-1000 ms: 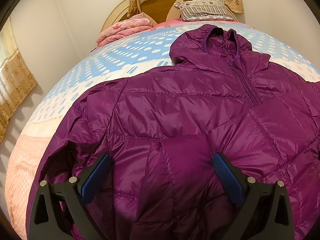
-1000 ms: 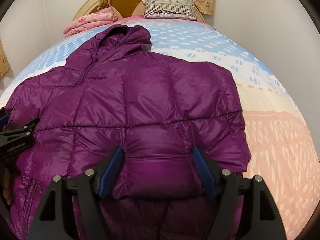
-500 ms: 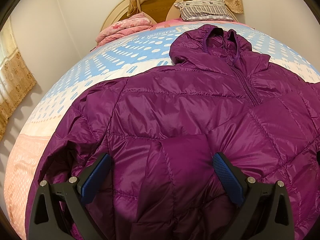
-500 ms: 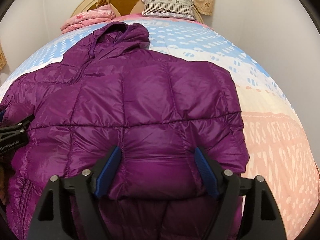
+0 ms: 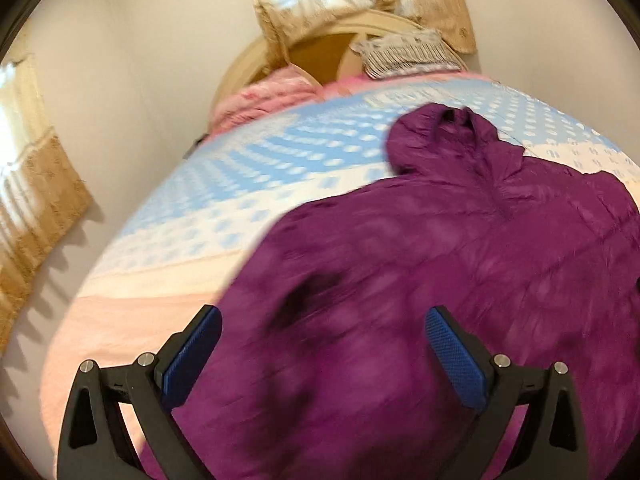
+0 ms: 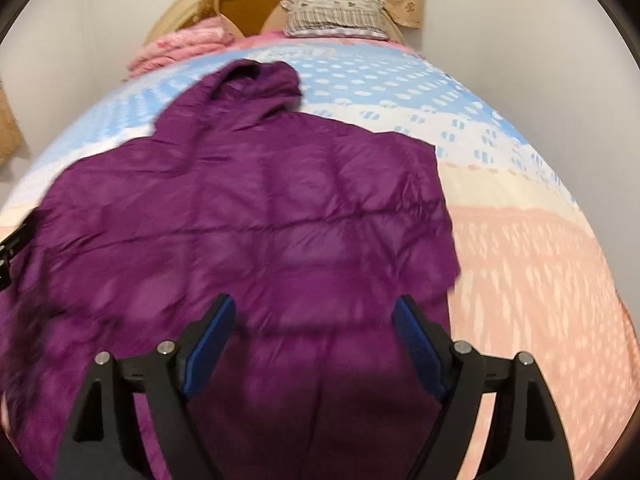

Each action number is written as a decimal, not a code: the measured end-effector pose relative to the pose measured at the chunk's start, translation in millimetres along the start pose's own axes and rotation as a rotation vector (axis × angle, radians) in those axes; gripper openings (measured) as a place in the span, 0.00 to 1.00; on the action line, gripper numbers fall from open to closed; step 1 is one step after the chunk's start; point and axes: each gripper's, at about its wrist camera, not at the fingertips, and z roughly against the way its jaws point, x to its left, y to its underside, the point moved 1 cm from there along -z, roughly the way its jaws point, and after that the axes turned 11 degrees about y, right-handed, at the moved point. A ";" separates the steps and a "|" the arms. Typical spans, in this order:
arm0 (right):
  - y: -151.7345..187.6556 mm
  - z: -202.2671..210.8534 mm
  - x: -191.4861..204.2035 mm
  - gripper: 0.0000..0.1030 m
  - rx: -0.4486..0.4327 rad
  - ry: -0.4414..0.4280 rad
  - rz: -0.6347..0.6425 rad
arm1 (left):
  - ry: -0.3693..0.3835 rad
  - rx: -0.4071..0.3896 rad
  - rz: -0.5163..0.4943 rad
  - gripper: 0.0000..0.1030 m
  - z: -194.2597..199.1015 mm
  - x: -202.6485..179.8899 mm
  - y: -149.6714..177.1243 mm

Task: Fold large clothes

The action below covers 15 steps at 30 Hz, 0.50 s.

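A purple hooded puffer jacket [image 5: 460,248] [image 6: 256,216] lies spread on the bed, hood toward the headboard, both sleeves folded in over the body. My left gripper [image 5: 320,332] hovers over the jacket's left side, jaws wide apart with nothing pinched; this view is blurred by motion. My right gripper [image 6: 312,316] hangs above the jacket's lower right part, its jaws still opening, and the fabric lies below them, not pressed by the pads. The left gripper's black frame shows at the left edge of the right wrist view.
The bed cover [image 6: 540,264] is blue and white dotted at the head, pink toward the foot. A folded pink blanket [image 5: 264,100] and a striped pillow [image 6: 336,14] lie by the rounded headboard [image 6: 248,2]. Walls stand close on both sides; a tan curtain [image 5: 36,208] hangs left.
Both grippers have lifted and drawn back from the jacket, the left one most, also swinging left. The right jaws have widened. The jacket lies flatter on the bed, no longer bunched between the fingers.
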 end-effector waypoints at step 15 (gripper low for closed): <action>77.9 56.1 24.9 0.84 -0.062 -0.093 0.019 | -0.138 0.203 0.331 0.99 97.9 146.6 208.7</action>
